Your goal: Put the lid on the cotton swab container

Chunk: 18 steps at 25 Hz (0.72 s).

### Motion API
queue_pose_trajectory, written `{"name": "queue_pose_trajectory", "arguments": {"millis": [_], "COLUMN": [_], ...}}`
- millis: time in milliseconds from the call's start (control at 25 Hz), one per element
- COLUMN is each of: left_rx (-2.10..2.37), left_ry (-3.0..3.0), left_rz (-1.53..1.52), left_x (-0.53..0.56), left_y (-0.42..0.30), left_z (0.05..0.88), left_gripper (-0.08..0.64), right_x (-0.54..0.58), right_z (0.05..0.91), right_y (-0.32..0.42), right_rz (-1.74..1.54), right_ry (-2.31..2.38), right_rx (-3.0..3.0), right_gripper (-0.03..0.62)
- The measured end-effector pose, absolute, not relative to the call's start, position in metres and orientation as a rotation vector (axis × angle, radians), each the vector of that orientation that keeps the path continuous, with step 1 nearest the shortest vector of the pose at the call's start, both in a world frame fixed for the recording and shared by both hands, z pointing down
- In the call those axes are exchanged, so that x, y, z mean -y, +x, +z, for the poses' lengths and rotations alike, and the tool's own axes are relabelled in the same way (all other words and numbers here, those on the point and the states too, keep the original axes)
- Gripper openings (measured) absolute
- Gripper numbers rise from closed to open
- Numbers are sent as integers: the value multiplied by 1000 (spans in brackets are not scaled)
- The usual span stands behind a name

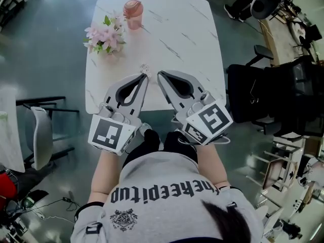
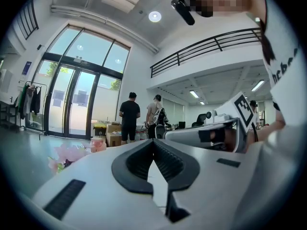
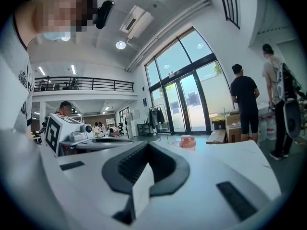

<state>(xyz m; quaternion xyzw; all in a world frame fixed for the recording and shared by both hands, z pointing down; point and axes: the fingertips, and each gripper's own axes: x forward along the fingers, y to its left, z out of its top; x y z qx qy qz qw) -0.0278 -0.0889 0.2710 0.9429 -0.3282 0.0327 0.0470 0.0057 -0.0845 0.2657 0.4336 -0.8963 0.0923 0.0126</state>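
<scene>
A pink round container (image 1: 133,13) with a pink top stands at the far edge of the white marble table (image 1: 197,49). It also shows small in the left gripper view (image 2: 97,143) and the right gripper view (image 3: 187,142). I cannot tell whether its lid is seated. My left gripper (image 1: 146,77) and right gripper (image 1: 160,75) hang side by side over the table's near part, tips close together and pointing away from me. Both are shut with nothing between the jaws, as the left gripper view (image 2: 153,141) and the right gripper view (image 3: 147,144) show. Each is far from the container.
A bunch of pink flowers (image 1: 105,35) lies at the table's far left. A small pale thing (image 1: 145,68) sits just beyond the left gripper's tip. A chair (image 1: 40,133) stands left of the table and black office chairs (image 1: 263,92) to its right. Two people (image 2: 129,121) stand by glass doors.
</scene>
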Motion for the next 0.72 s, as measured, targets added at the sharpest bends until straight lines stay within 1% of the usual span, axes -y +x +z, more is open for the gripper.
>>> {"name": "queue_pose_trajectory", "arguments": {"millis": [360, 720], "left_rx": [919, 980], "left_ry": [2900, 2866], "left_rz": [99, 148], "left_x": [96, 107], "left_y": [-21, -28], "left_z": [278, 292], "left_gripper": [15, 15], "right_x": [89, 105], "right_z": [274, 280], "right_y": [16, 16], "right_rz": [313, 325], "right_ry": [1433, 1398], "right_rx": [2741, 2748], "right_gripper": [11, 11]}}
